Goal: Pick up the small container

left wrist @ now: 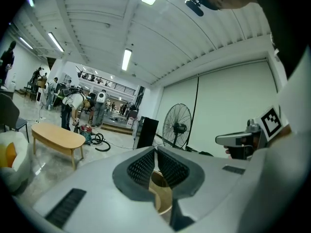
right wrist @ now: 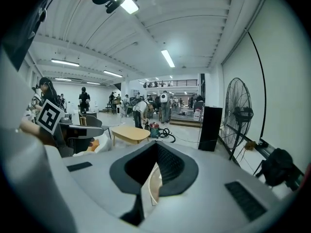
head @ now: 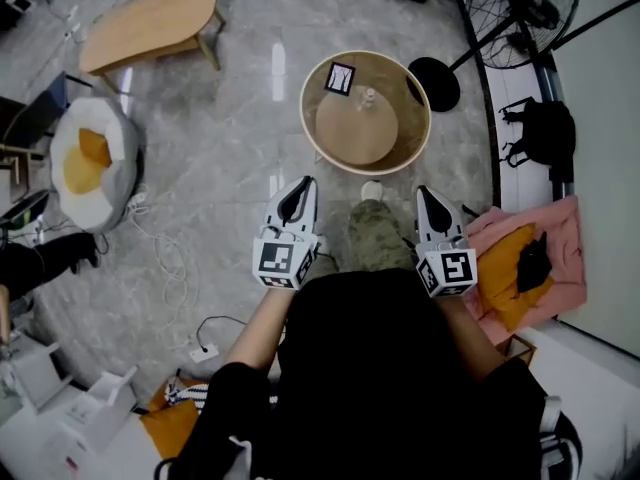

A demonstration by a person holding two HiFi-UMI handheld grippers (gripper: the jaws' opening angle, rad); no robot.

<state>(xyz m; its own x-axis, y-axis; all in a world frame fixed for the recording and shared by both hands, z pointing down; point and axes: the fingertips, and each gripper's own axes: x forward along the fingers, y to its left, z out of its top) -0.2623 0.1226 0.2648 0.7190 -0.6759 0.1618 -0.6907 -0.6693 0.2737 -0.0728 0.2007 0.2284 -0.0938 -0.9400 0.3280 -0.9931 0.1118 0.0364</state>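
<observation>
The floor (head: 230,138) is glossy stone-look tile that catches lamp glare. The round table (head: 306,108) and the far-left oval table (head: 150,26) are pale matt wood. The left gripper (left wrist: 155,150) and right gripper (right wrist: 156,148) have smooth matt grey plastic shells and black ribbed pads (left wrist: 143,168). The cloth (head: 572,230) at near right is soft and pink. The fan (head: 525,13) has a black wire guard.

A round wooden bench (head: 310,128) with a raised rim stands on a grey marble floor (head: 230,148). On it lie a square marker card (head: 340,78) and a small container (head: 369,97).
</observation>
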